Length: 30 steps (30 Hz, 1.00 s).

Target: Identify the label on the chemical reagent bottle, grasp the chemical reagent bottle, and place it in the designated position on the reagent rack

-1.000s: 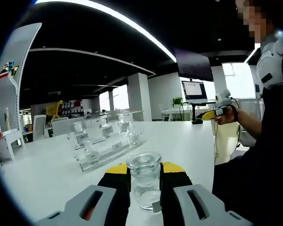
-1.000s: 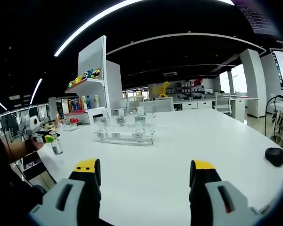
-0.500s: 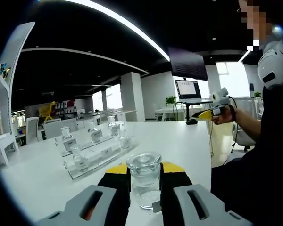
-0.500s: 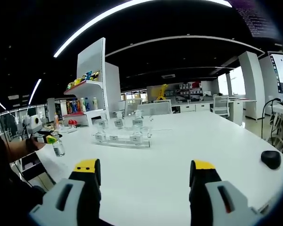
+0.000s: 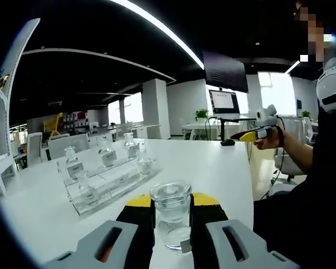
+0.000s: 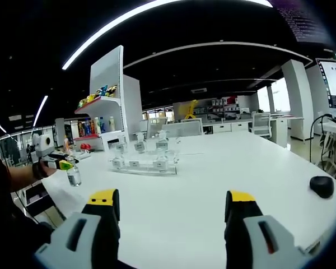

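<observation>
My left gripper (image 5: 172, 224) is shut on a clear glass reagent bottle (image 5: 171, 216) with a round glass stopper, held upright above the white table (image 5: 213, 168). The clear reagent rack (image 5: 103, 182) lies ahead to the left with several small labelled bottles on it. In the right gripper view the rack (image 6: 145, 162) stands mid-table, and at the far left the left gripper (image 6: 59, 164) holds the bottle (image 6: 73, 175). My right gripper (image 6: 172, 216) is open over the table with nothing between its jaws. It also appears in a hand at the right of the left gripper view, as the right gripper (image 5: 252, 134).
A white shelf unit (image 6: 109, 106) with colourful items stands behind the rack. A black mouse (image 6: 322, 186) lies at the table's right edge. A monitor (image 5: 224, 103) stands at the far end. The person's dark sleeve (image 5: 308, 185) fills the right side.
The left view has swung, so the rack sits further left and lower in it. In the right view the left gripper with the bottle has edged slightly right and up. Both grips are unchanged.
</observation>
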Each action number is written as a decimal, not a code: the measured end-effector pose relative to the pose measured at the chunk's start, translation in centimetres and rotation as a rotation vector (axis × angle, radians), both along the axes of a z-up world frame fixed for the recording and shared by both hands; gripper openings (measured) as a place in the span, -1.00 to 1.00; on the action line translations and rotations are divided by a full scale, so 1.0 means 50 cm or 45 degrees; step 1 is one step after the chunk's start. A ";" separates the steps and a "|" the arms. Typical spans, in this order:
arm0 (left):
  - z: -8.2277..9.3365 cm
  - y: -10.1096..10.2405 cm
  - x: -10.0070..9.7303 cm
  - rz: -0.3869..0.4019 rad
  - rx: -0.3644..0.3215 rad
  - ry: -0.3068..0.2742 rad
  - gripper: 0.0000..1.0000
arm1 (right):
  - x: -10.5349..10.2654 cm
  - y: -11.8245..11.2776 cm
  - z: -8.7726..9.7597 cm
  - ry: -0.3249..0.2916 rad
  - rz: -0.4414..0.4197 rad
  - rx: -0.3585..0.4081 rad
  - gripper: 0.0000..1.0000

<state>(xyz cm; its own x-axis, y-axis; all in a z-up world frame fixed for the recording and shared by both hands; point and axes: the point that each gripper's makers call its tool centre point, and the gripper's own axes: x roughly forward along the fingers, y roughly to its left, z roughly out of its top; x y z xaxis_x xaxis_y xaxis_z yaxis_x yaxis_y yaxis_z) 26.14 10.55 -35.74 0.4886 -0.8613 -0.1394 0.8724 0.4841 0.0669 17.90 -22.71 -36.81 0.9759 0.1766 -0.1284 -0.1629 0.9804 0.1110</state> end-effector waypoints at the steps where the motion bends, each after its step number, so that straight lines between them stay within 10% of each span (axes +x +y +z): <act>1: 0.004 -0.004 0.000 -0.005 -0.008 0.003 -0.54 | 0.000 0.000 -0.001 0.000 0.000 0.000 0.47; 30: 0.092 -0.071 0.065 -0.057 -0.065 0.028 -0.54 | -0.002 -0.005 0.010 -0.010 -0.002 -0.008 0.47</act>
